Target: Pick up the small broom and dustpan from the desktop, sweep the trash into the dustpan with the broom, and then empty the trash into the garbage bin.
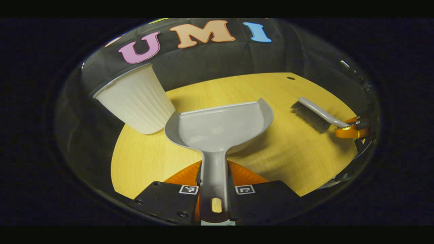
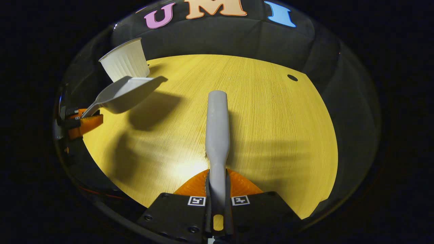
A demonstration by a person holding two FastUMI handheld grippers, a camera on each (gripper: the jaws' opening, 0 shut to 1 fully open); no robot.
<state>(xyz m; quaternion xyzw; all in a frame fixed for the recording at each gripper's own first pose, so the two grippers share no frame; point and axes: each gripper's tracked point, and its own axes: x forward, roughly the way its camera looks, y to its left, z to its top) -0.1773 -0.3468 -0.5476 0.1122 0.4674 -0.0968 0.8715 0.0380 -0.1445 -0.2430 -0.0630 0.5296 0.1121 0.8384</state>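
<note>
Between the left claw's (image 1: 214,196) two fingers sits the dustpan (image 1: 220,127), pinched by its handle, the scoop held out ahead and raised off the yellow worktop (image 1: 291,152) — its shadow falls on the wood beneath. No trash shows in the scoop from here, and none shows on the wood either. Ahead and to the left of that claw stands the white ribbed garbage bin (image 1: 135,100), just beside the pan's rim. Over on the far right, the broom (image 1: 313,113) hangs bristles down, gripped by the right claw (image 1: 352,128). From the right gripper view, that right claw (image 2: 217,203) is clamped on the broom's handle (image 2: 217,135), which runs straight ahead above the wood. Far left of it, the dustpan (image 2: 125,93) tilts up near the bin (image 2: 125,62), held by the left claw (image 2: 79,122).

Judging by this, pick-up is done and the emptying step looks to be in hand. Next call: carry the pan's lip over the bin's mouth and tip it well forward, keeping the broom clear.
</note>
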